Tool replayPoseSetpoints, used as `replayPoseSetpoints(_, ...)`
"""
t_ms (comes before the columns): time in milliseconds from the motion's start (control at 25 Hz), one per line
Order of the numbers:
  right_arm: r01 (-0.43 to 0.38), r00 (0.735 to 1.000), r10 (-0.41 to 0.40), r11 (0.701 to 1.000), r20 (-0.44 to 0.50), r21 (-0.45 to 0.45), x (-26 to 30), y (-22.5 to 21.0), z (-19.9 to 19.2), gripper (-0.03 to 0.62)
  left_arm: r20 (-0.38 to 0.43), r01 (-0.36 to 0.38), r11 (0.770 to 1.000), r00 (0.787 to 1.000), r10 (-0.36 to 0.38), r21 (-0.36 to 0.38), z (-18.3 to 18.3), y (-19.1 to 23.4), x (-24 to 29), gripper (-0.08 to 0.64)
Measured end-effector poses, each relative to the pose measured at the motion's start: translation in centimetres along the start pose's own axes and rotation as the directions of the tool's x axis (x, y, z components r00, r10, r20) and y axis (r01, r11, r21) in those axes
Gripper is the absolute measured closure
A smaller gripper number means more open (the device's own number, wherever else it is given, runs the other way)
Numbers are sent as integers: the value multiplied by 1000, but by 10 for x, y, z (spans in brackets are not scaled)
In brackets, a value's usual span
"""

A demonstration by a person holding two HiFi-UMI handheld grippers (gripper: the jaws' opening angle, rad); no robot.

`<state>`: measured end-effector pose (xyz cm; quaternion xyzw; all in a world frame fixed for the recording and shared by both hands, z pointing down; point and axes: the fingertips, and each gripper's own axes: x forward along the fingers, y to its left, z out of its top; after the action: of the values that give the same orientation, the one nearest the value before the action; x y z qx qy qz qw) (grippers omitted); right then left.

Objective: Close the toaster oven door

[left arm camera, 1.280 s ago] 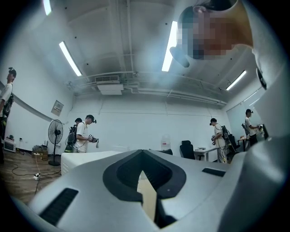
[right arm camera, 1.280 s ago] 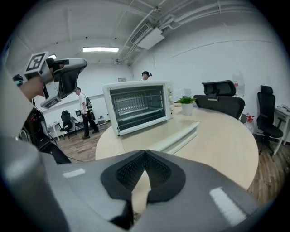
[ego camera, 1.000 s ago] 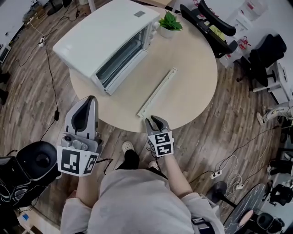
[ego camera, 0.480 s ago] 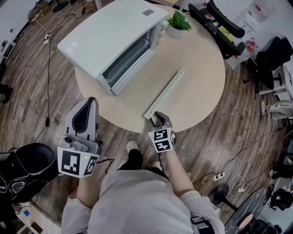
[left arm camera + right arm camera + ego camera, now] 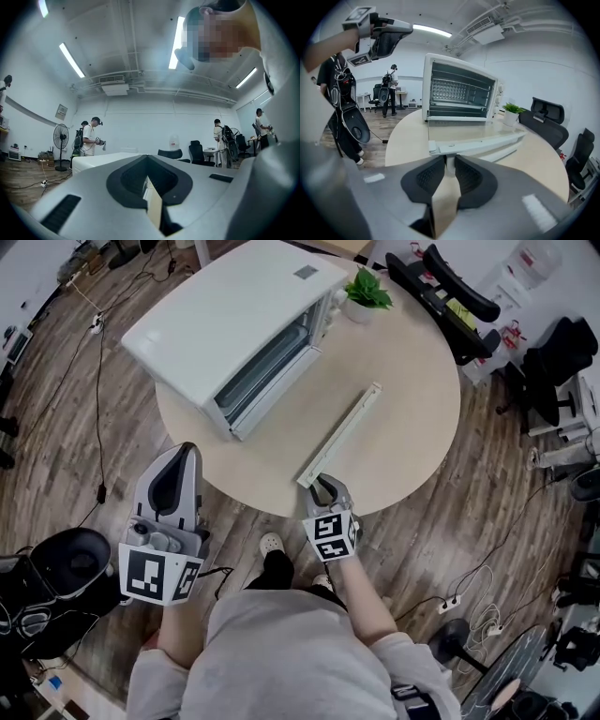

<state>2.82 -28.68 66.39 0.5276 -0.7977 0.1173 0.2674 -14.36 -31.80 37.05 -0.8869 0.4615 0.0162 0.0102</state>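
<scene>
Your right gripper [image 5: 322,484], jaws just closing, clamps the door handle [image 5: 343,431] at its near end.
Hold firm; swing it up in an arc toward the toaster oven [image 5: 225,315].

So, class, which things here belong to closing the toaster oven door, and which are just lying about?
Job in hand: toaster oven; door handle.
Lying about: potted plant; black office chair.

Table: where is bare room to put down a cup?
Bare: the wide tabletop between the door handle, the plant and the right rim. Crowded: the left half, with the toaster oven and its open door.
</scene>
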Motion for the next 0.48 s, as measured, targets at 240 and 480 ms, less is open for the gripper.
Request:
replayPoseSetpoints(240, 14, 997, -13, 1000, 80, -20, -20, -2, 35, 511, 26, 8, 1000, 1000, -7, -17, 6, -2, 1, 558)
replayPoseSetpoints(480, 23, 988, -15, 998, 156, -50, -34, -3, 77, 512, 51, -8, 999, 999, 10, -42, 11, 1, -3, 558)
